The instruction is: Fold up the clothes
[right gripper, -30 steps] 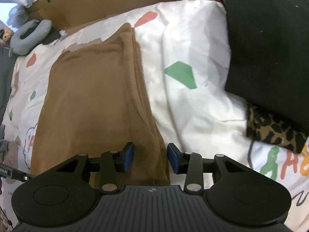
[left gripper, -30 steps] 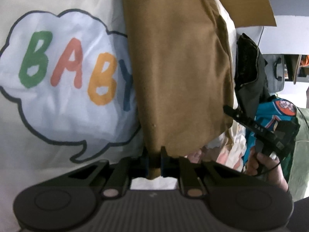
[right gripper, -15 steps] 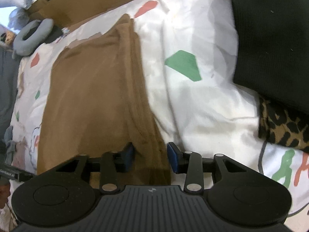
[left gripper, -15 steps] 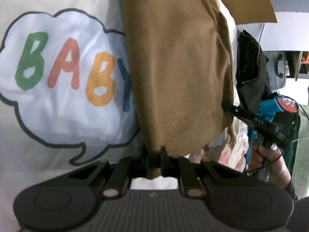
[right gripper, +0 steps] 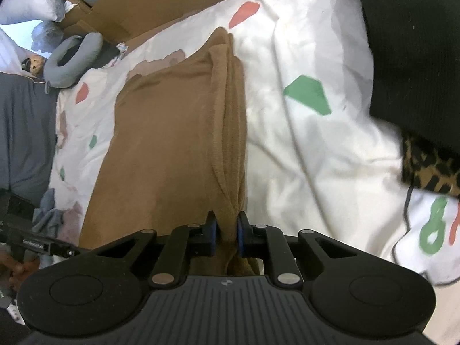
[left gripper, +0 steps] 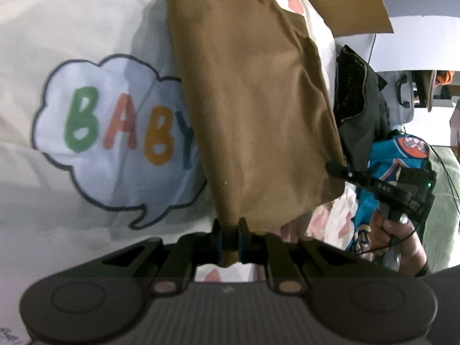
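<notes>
Both grippers pinch the brown garment (right gripper: 178,143): left gripper (left gripper: 230,240) stays clamped, right gripper (right gripper: 226,237) closing since earlier.

Both tongs, left (left gripper: 230,240) and right (right gripper: 226,237), are black with blue pads, silver pivot screws, ribbed housings and round side discs; a thin black cable (left gripper: 444,172) trails nearby.

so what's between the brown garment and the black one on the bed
In the right wrist view, only bare white printed bedsheet separates the brown garment from the black garment.
</notes>
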Tool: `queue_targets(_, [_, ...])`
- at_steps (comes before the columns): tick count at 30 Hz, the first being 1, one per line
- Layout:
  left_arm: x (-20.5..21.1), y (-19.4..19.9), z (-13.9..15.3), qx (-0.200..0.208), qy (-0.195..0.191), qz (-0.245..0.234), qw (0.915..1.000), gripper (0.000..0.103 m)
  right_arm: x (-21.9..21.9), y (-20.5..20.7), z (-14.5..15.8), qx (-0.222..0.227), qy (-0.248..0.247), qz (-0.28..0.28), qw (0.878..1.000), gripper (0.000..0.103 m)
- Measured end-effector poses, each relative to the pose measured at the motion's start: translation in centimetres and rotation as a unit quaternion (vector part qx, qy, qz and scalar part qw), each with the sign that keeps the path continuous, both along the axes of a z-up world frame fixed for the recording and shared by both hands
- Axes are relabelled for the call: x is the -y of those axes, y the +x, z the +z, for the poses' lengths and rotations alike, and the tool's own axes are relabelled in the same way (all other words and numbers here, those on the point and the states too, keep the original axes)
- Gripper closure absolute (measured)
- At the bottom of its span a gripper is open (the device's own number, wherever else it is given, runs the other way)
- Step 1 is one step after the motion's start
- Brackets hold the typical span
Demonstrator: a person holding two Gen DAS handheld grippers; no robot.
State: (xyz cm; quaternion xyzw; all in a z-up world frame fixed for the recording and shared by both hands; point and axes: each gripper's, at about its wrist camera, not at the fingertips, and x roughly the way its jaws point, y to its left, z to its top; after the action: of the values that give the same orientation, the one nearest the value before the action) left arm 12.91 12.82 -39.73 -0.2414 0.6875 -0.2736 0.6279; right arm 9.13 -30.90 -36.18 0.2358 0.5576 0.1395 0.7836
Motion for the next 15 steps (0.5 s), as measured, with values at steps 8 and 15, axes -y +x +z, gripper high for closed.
queue_targets(8, [-1.4,-0.3,0.0,0.001,0.026,-0.024,0.9994,0.093,-2.0,-1.1,0.1,-0.025,0.013,0.033,0.999,0.091])
queue_targets(15, [-1.7,-1.0,-1.7,-0.017,0.032,-0.012,0.9993,0.093,-2.7,-2.0,-1.6,-0.057,0.014,0.039,0.997,0.092])
